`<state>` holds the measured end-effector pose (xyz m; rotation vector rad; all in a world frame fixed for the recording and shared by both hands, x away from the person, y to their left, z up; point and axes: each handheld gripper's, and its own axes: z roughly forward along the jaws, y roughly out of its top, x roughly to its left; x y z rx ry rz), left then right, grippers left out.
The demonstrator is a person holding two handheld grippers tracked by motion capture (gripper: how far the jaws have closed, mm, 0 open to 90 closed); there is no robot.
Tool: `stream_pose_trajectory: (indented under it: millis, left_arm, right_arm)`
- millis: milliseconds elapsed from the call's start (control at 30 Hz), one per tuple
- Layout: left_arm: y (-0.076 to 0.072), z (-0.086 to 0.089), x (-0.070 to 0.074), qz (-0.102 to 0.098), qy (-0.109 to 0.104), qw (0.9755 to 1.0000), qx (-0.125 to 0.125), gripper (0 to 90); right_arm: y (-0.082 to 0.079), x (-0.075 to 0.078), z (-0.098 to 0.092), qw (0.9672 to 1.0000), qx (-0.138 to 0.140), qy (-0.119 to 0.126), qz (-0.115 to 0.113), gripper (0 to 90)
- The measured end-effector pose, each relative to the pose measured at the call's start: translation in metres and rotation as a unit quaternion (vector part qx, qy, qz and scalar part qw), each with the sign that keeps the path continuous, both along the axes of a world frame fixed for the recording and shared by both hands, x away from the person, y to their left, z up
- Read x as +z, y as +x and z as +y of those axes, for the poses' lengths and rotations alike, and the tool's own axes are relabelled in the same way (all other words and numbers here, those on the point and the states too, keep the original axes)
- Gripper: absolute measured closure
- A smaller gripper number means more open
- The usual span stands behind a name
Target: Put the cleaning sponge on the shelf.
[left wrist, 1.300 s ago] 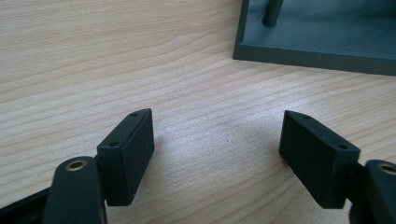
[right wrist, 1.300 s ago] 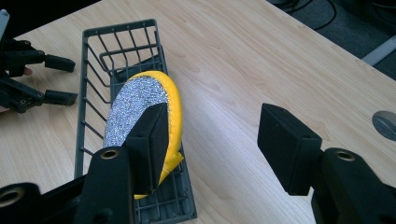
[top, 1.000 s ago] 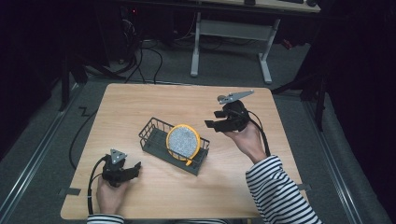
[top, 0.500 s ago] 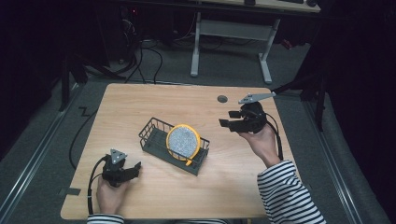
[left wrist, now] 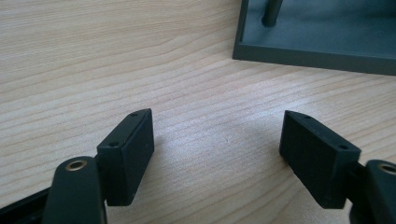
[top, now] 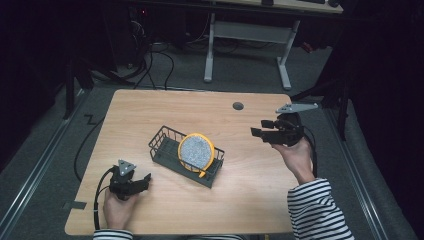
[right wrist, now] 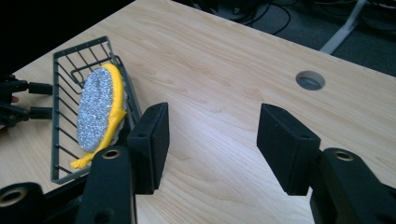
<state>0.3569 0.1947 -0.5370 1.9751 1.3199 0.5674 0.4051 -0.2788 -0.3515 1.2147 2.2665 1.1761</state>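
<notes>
A dark wire basket (top: 167, 145) sits at the middle of the wooden table (top: 150, 107). A round yellow-rimmed scrubber with a silver glitter face (top: 196, 152) leans on edge inside it; the right gripper view shows the scrubber (right wrist: 95, 109) in the basket (right wrist: 70, 56) too. My left gripper (top: 145, 180) rests low on the table at the front left, open and empty, its fingers (left wrist: 128, 154) wide apart near the basket's base (left wrist: 317, 49). My right gripper (top: 257, 131) is held above the table's right side, open and empty, pointing toward the basket.
A round cable hole (top: 238, 106) lies in the table's far right part. Beyond the far edge stands a white desk frame (top: 247, 45) with cables on the grey floor. A cable trails from the left gripper off the front left edge.
My right gripper has moved right and toward the near side, away from the cable hole, which is now uncovered. The left gripper has stayed put.
</notes>
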Motion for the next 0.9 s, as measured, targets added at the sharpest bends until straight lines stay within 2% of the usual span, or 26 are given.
stream_pose_trajectory:
  millis: [267, 733, 833, 900]
  left_arm:
    - [0.0, 0.0, 0.0, 0.0, 0.0, 1.0, 0.0, 26.9]
    - [0.0, 0.0, 0.0, 0.0, 0.0, 1.0, 0.001, 26.9]
    - [0.0, 0.0, 0.0, 0.0, 0.0, 1.0, 0.001, 26.9]
    - [0.0, 0.0, 0.0, 0.0, 0.0, 1.0, 0.001, 26.9]
  right_arm:
    - [-0.011, 0.001, -0.022, 0.9997, -0.019, 0.012, -0.007, 44.4]
    - [-0.033, -0.009, -0.039, 0.9991, -0.035, 0.021, -0.007, 44.5]
    - [-0.038, -0.012, -0.042, 0.999, -0.041, 0.015, -0.01, 44.9]
    - [-0.041, -0.015, -0.045, 0.9988, -0.041, 0.023, -0.011, 44.9]
